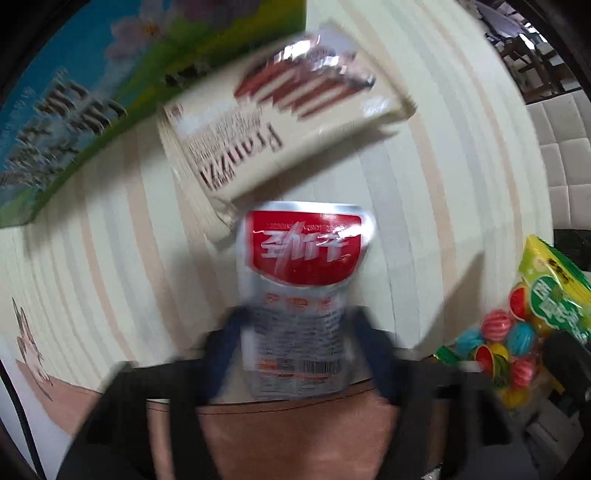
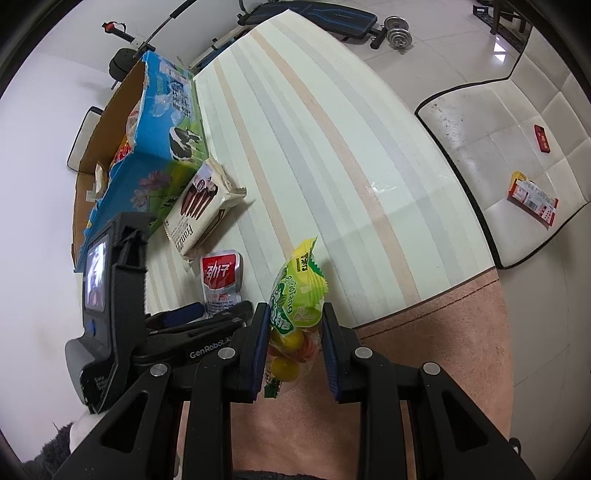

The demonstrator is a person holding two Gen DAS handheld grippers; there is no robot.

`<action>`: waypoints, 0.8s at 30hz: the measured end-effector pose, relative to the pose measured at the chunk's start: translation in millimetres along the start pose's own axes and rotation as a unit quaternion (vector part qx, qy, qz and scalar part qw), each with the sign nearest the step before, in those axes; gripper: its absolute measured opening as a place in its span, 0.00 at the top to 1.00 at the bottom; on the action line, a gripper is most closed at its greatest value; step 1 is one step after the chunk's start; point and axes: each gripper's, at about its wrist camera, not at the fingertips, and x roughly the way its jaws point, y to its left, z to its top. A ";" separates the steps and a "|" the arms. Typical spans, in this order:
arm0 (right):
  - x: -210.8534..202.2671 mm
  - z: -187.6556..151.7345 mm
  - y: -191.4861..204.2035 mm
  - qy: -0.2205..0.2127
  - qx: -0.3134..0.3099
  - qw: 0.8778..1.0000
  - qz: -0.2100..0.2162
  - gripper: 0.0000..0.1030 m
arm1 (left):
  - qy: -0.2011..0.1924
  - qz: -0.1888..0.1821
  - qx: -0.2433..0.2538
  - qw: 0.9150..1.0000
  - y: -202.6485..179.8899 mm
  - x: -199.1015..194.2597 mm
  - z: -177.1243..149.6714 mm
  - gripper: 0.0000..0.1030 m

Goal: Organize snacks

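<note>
My left gripper [image 1: 295,325] has its fingers on either side of a silver pouch with a red label [image 1: 301,288]; the view is blurred. The same pouch [image 2: 221,284] and left gripper [image 2: 207,314] show in the right wrist view, low over the striped tablecloth [image 2: 332,147]. My right gripper [image 2: 293,328] is shut on a green-yellow bag of coloured candy balls [image 2: 295,295], held above the table edge; it also shows in the left wrist view [image 1: 532,314]. A cream wafer pack [image 2: 201,206] [image 1: 280,122] leans against a blue-green cardboard box [image 2: 162,147] [image 1: 92,92].
The open box holds several snacks [image 2: 127,136]. A white padded bench [image 2: 517,147] at right carries an orange-white packet [image 2: 533,201] and a small red item [image 2: 542,138]. Gym equipment [image 2: 395,35] stands beyond the table.
</note>
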 end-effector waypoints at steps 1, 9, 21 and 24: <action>-0.5 0.0 -0.8 -0.001 0.001 1.000 0.000 0.72 | 0.001 -0.008 0.002 1.000 -0.3 -2.8 0.3 0.64; -6.9 -0.3 0.8 -0.009 0.001 1.000 0.004 0.72 | -0.006 -0.011 0.009 1.000 7.6 -23.3 -17.3 0.72; -42.3 9.0 50.9 -0.026 -0.044 0.998 0.045 0.72 | -0.076 -0.079 -0.016 0.994 53.2 -126.8 -47.9 0.73; -58.7 21.8 85.2 -0.038 -0.075 0.994 0.064 0.72 | -0.118 -0.093 -0.025 0.988 72.9 -171.3 -44.6 0.76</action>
